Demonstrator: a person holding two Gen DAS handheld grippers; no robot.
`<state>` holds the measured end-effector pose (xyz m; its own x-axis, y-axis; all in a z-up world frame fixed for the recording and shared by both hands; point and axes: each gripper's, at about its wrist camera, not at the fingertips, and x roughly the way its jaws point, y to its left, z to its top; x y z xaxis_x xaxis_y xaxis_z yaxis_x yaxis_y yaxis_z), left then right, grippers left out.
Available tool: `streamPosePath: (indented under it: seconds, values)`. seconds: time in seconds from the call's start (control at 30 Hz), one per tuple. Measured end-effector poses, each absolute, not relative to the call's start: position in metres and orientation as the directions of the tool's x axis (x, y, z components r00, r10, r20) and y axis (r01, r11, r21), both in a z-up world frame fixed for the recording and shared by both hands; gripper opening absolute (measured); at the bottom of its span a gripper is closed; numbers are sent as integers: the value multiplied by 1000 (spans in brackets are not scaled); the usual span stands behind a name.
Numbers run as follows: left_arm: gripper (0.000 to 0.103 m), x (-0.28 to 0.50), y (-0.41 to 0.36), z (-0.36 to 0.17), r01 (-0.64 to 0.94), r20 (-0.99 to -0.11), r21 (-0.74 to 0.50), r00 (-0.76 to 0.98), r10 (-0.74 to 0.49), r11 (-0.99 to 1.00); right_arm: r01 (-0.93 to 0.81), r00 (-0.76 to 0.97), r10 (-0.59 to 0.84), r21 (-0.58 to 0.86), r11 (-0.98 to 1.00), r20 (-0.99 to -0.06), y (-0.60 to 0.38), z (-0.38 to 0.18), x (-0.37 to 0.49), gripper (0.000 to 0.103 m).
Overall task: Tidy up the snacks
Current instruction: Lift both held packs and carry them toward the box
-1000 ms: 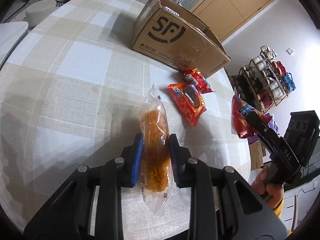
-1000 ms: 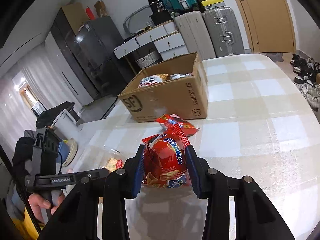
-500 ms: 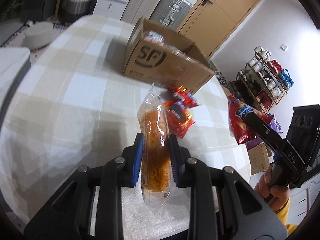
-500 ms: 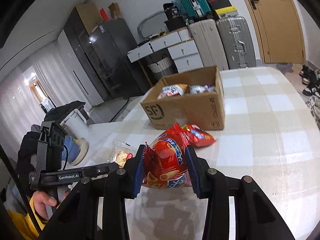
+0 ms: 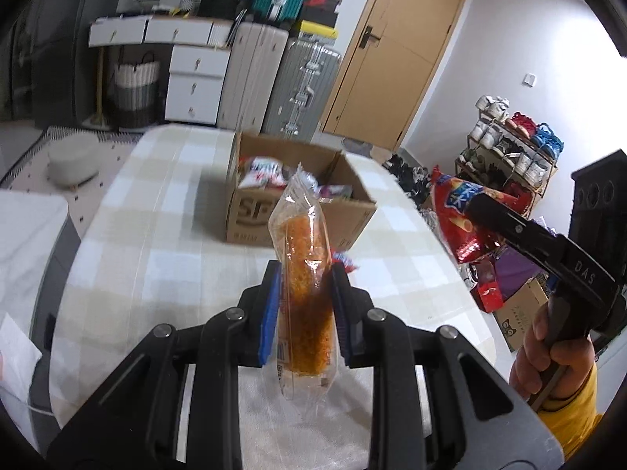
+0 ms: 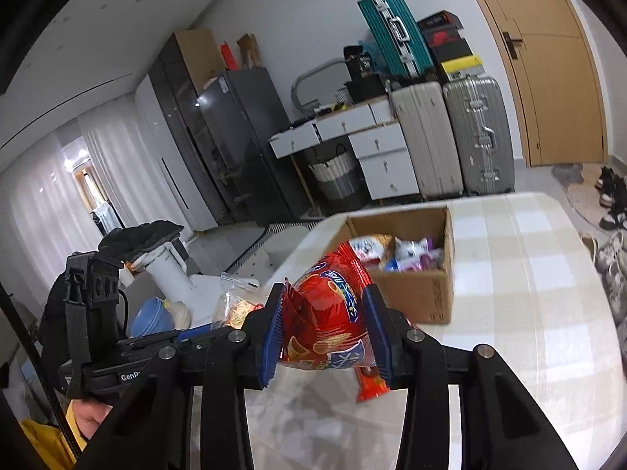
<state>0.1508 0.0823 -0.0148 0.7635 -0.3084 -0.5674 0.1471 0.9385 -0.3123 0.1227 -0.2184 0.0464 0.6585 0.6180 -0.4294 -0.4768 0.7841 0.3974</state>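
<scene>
The left gripper (image 5: 305, 305) clamped a clear-wrapped orange snack (image 5: 307, 293), partly hiding the cardboard box (image 5: 250, 211); the right gripper (image 6: 323, 331) pinched a red chip bag (image 6: 329, 313). Only the right view showed a red packet (image 6: 370, 385) lying on the table (image 6: 529, 313).

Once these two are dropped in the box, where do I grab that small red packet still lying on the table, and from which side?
Take the small red packet across its narrow width near the middle, coming down from above. It lies flat on the checked tablecloth, so only its top face is open, and its long, slim shape fits between the fingers crosswise. Most of it is hidden behind the right gripper.
</scene>
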Motion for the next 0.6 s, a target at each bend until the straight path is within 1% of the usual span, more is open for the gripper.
streamPosePath:
  seconds: [0.37,0.6]
  values:
    - [22,149,68,42,197,-506,-287,800,-323,938,-496,677,628,394,774,-383,-221,84,129,40]
    - [22,154,61,68,209,-491,-270,810,-321,940,-504,677,637,398,766,-368,-220,95,137,40]
